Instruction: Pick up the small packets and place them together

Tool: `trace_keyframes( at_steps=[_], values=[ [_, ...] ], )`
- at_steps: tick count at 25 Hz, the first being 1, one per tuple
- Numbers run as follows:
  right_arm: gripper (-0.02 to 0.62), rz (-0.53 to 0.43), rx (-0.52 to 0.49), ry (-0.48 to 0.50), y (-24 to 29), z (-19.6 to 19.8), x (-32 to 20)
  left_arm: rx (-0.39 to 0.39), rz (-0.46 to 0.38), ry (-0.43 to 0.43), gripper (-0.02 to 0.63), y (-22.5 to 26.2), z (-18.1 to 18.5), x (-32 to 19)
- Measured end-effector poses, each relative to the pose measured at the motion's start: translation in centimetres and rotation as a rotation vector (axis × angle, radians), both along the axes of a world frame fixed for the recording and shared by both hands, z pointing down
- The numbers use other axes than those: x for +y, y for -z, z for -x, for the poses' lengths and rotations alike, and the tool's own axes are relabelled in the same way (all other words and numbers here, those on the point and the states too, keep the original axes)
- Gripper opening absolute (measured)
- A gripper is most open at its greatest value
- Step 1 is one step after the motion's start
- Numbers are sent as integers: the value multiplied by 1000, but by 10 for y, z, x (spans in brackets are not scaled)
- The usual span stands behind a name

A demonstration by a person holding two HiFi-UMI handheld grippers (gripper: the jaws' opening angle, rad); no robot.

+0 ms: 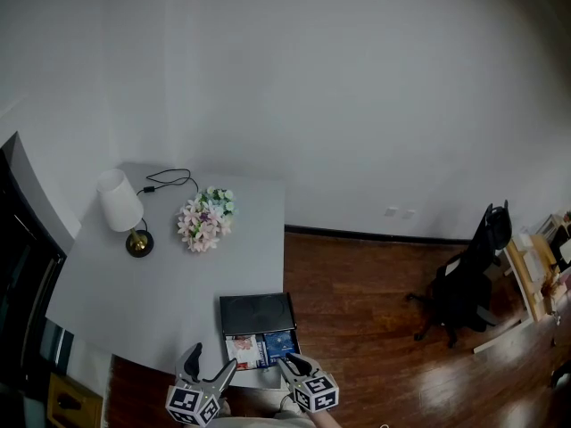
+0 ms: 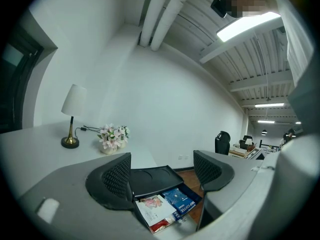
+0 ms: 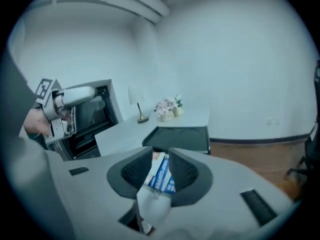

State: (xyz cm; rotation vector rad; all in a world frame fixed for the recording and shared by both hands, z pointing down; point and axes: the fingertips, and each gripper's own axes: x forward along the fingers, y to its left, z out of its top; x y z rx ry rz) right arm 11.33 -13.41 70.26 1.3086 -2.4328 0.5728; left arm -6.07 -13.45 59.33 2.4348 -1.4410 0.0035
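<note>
1. One table [image 1: 134,283].
2. One lamp [image 1: 122,212], with a white shade and a brass foot.
3. One bunch of flowers [image 1: 205,218], pink and white.
4. One black cable [image 1: 169,179].
5. One black tray [image 1: 257,313].
6. Two packets count for certain: one white packet [image 1: 243,350] with a pink picture and one blue packet [image 1: 278,346]. One red edge [image 2: 160,227] peeks from under them. How many more lie beneath cannot be told.
7. Two claws: one left claw [image 1: 212,364] and one right claw [image 1: 293,364], each bearing one marker cube.
8. One black office chair [image 1: 464,279].
9. Two wall sockets [image 1: 393,210], side by side.
</note>
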Motion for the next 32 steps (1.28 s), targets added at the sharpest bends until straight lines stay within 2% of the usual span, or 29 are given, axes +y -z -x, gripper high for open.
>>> trace_keyframes(
  at_steps=[3, 6, 7, 8, 9, 10, 11, 13, 16, 19, 23, 27, 30, 32],
  values=[
    [121, -127, -87, -29, 57, -2, -17, -16, -25, 7, 374, 11, 5, -6],
    [238, -238, -159, -48, 107, -1, -28, -35, -61, 23, 374, 23, 13, -12],
    [238, -284, -163, -50, 121, -1, -30, -45, -75, 31, 374, 27, 16, -14],
    [239, -335, -155, -49, 135, -1, -31, -58, -89, 40, 374, 32, 19, -15],
    [282, -388, -130, -48, 147, -1, -32, -73, -103, 50, 374, 36, 22, -16],
    [390, -441, -88, -45, 159, 0, -32, -89, -120, 60, 374, 41, 25, -17],
    [466, -492, -37, -40, 170, 0, -31, -105, -138, 71, 374, 47, 27, -17],
    [492, -577, 30, -28, 191, 3, -27, -127, -177, 98, 377, 59, 33, -16],
    [492, -647, 21, -53, 214, 1, -24, -173, -243, 149, 404, 75, 43, -13],
    [488, -658, 11, -92, 223, -5, -20, -217, -286, 177, 405, 88, 45, -9],
    [459, -655, 23, -118, 220, -15, -19, -191, -305, 206, 405, 99, 48, -8],
    [459, -653, 25, -139, 215, -24, -20, -217, -329, 214, 422, 104, 44, -7],
    [457, -625, 28, -97, 209, -26, -21, -222, -284, 202, 422, 95, 42, -8],
    [457, -564, 30, -2, 194, -22, -25, -216, -276, 194, 422, 92, 42, -7]
  ],
)
